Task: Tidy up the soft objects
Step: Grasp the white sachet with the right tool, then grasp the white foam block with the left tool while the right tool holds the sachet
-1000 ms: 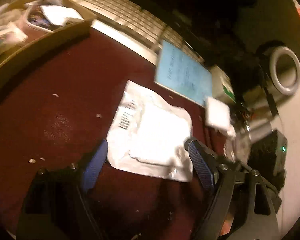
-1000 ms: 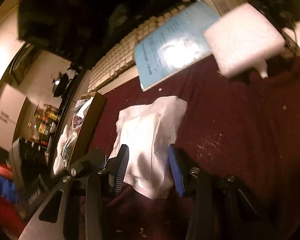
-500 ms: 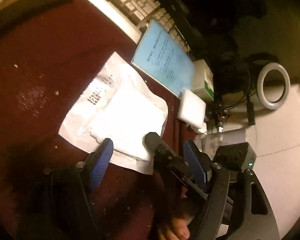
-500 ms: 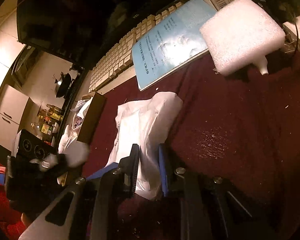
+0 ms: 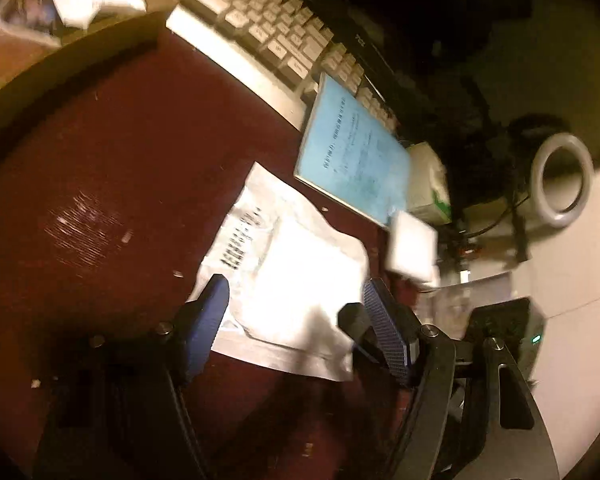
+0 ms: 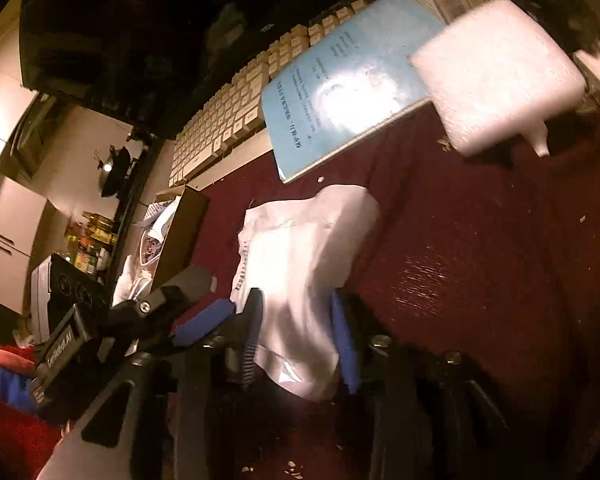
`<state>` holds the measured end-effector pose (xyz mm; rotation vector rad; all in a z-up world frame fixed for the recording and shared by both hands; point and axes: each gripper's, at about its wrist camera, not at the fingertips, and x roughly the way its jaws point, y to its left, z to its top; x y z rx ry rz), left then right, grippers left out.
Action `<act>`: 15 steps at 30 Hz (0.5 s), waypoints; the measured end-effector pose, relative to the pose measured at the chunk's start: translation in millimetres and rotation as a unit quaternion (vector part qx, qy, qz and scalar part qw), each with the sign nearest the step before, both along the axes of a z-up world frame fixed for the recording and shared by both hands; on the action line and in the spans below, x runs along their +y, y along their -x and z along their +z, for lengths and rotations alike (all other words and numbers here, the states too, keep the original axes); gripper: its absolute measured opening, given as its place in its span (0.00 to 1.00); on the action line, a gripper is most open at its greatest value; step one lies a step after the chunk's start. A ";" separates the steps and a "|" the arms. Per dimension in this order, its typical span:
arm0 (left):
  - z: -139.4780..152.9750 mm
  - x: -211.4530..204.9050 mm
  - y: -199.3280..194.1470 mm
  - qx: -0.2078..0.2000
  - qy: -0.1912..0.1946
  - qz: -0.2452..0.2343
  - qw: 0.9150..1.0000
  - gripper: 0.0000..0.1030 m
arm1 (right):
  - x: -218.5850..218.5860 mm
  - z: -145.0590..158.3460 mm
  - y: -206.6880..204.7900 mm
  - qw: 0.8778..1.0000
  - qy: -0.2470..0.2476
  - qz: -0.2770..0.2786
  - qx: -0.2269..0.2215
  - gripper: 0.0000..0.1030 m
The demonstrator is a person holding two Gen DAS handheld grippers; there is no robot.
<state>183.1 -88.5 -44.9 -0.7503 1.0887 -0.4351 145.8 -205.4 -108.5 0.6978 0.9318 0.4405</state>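
Right hand-held gripper (image 6: 298, 336) opening again around pouch (image 6: 300, 264); box (image 6: 180, 228) cluttered.

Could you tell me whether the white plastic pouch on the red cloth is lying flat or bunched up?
Mostly flat: the white plastic pouch lies spread on the red cloth, its printed label facing up; its surface is wrinkled.
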 end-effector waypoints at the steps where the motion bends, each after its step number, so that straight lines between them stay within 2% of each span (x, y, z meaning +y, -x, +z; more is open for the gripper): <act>1: -3.3 4.1 -2.2 0.010 0.023 0.000 1.000 0.68 | 2.4 0.4 0.4 1.000 0.009 -0.002 -0.006 0.45; 3: -5.8 5.5 -4.0 0.014 0.041 -0.004 0.999 0.68 | 11.1 4.0 4.7 0.999 0.045 -0.004 -0.023 0.45; 4: -4.5 5.1 -3.3 0.012 0.041 -0.005 0.999 0.68 | 14.9 6.0 6.1 0.998 0.064 -0.007 -0.026 0.41; 5: -4.0 3.8 -2.3 0.009 0.039 -0.006 0.999 0.68 | 18.7 7.3 7.6 0.996 0.089 -0.014 -0.027 0.36; 6: -3.0 2.3 -0.2 0.011 0.039 -0.004 0.999 0.68 | 21.3 8.1 8.4 0.993 0.115 -0.023 -0.026 0.23; 7: -1.6 0.8 0.7 0.014 0.033 -0.006 0.999 0.68 | 21.5 8.9 9.6 0.992 0.121 -0.024 -0.027 0.19; 9: 5.3 -10.6 0.1 0.011 0.013 -0.030 0.999 0.68 | 13.1 13.2 17.8 0.992 0.108 -0.031 -0.048 0.12; 11: 10.8 -19.1 -1.1 0.003 -0.012 -0.050 0.999 0.68 | -6.4 16.5 37.6 0.986 0.132 -0.078 -0.064 0.12; 13: 28.4 -35.5 -6.2 -0.035 -0.062 -0.071 0.995 0.68 | -28.0 15.5 48.3 0.987 0.116 -0.096 -0.061 0.11; 15: 41.9 -55.1 -12.9 -0.065 -0.091 -0.093 0.989 0.68 | -49.8 13.2 55.4 0.986 0.104 -0.123 -0.050 0.11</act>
